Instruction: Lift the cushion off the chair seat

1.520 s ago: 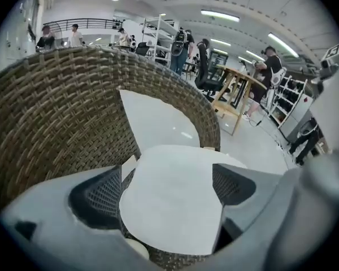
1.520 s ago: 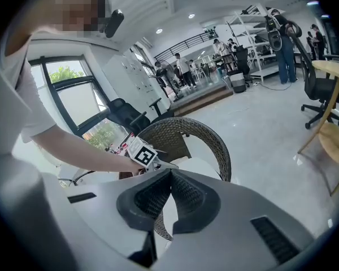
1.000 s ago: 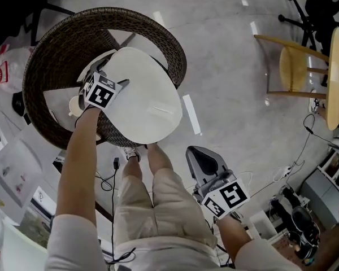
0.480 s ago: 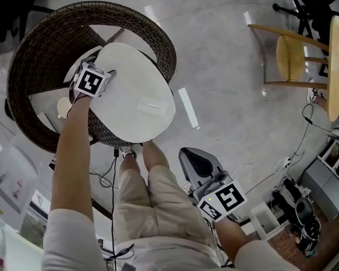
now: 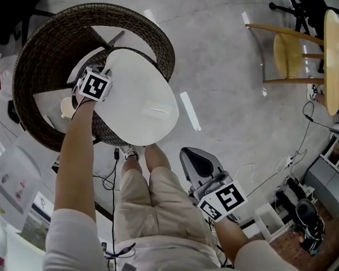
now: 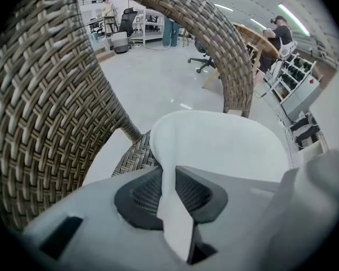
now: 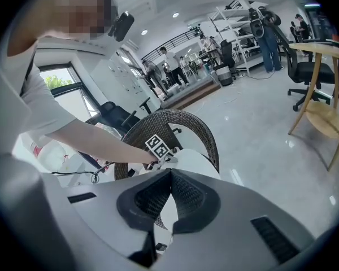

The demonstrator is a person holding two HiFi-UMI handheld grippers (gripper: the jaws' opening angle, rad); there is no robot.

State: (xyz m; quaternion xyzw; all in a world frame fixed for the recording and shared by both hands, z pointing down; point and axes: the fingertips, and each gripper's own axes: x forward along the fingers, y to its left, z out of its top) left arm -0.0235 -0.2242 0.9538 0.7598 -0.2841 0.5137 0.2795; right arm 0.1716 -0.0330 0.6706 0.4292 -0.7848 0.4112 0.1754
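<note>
Left gripper view: our left gripper (image 6: 170, 193), jaws just closing, pinches the soft, light cushion (image 6: 220, 145) at its left rim; right gripper (image 7: 170, 176) clamped empty.

The cushion (image 5: 138, 97) lies in the chair (image 5: 48, 47), a stool (image 5: 291, 52) well to its right.

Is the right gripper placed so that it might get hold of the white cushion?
Probably yes. The right gripper hangs shut and empty beside the person's leg, apart from the cushion, and nothing shows between them. It would have to reach forward and open first.
</note>
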